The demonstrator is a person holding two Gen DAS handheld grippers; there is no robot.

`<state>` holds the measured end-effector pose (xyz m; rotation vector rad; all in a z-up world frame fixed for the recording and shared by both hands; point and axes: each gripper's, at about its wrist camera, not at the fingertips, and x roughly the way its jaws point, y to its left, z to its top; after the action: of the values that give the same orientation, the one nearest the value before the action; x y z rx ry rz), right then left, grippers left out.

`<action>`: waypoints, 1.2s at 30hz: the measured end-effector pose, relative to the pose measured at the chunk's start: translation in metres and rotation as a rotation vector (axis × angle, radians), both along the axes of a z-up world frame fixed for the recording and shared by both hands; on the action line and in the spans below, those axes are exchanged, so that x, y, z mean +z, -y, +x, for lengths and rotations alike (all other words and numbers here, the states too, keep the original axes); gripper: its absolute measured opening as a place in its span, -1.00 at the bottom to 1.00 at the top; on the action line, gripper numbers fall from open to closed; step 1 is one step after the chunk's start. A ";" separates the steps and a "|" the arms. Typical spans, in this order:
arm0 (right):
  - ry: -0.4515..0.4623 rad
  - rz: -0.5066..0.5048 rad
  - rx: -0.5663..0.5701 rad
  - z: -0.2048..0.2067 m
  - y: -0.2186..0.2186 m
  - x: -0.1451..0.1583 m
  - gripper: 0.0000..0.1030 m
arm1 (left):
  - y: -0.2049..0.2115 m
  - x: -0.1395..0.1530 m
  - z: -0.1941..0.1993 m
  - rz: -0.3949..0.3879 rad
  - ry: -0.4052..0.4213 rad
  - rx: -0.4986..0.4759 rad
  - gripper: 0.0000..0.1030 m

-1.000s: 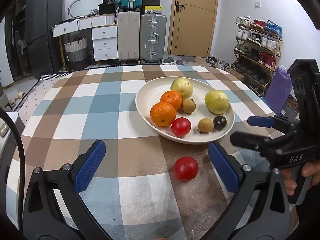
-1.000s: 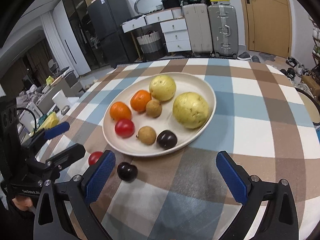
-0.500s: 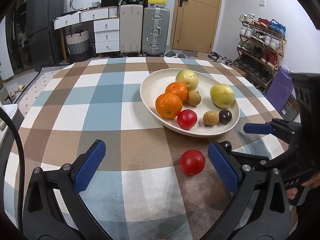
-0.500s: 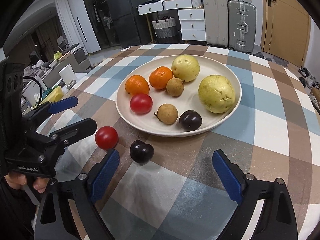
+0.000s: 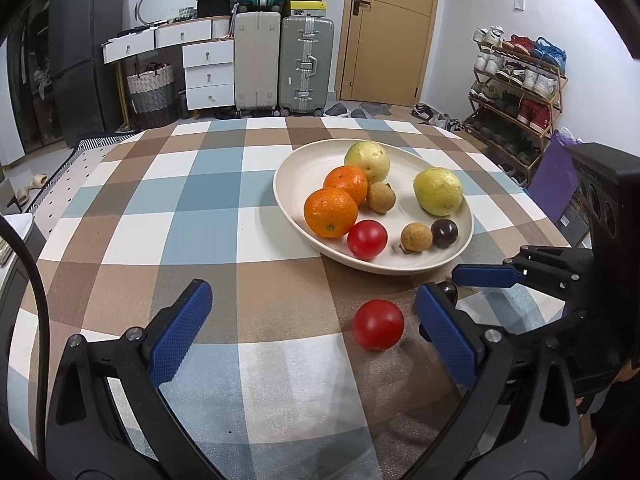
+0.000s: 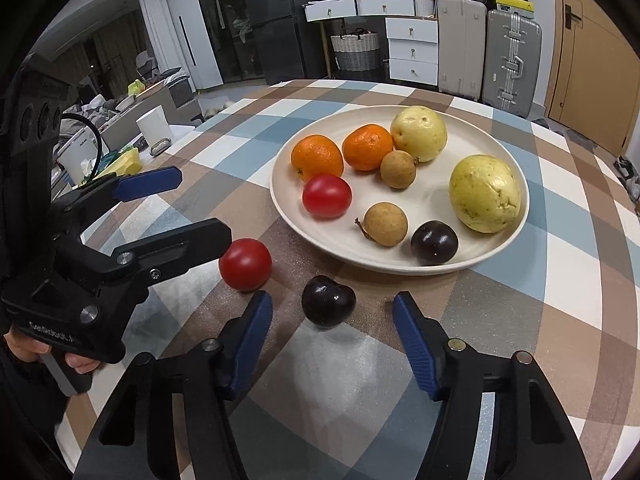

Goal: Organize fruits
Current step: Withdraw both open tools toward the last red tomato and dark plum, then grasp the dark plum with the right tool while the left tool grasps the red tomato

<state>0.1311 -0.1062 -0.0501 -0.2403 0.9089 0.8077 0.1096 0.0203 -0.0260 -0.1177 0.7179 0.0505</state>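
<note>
Right wrist view looks down on a dark plum (image 6: pixel 328 306) lying on the checked counter (image 6: pixel 560 272), between the blue pads of the right gripper (image 6: pixel 332 336); its fingers have just been closing around the plum, yet a gap shows on both sides, so nothing is gripped. At about 10 o'clock from the plum, close by, sits a loose red tomato (image 6: pixel 245 264), and the left gripper (image 6: pixel 192 208) reaches in from 9 o'clock, its two fingers apart and bare. At 1 o'clock the cream plate (image 6: pixel 496 256) carries two oranges, two yellow-green guavas, two brown longans, a second tomato and a second plum. Left wrist view shows the loose tomato (image 5: pixel 378 330) lying between that gripper's widely spread fingers (image 5: pixel 444 340), nearer the right-hand one and apart from both.
</note>
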 end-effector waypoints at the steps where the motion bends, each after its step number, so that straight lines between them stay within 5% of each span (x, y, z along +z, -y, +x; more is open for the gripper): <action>1: 0.001 0.000 0.001 0.000 0.000 0.000 0.15 | 0.000 0.000 0.000 0.000 0.001 0.001 0.98; 16: 0.013 -0.011 0.012 0.000 -0.005 0.000 -0.43 | 0.000 0.000 0.000 -0.004 0.001 0.001 0.98; 24: 0.016 0.031 0.009 0.001 0.002 0.005 -0.47 | 0.004 -0.004 0.001 -0.015 -0.021 -0.028 0.94; 36: 0.066 0.142 -0.022 0.002 0.018 0.024 -0.47 | 0.023 -0.016 0.005 -0.020 -0.106 -0.151 0.24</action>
<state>0.1326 -0.1241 -0.0260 -0.1320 0.7877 0.8354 0.1144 -0.0026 -0.0415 -0.0798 0.8315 -0.0955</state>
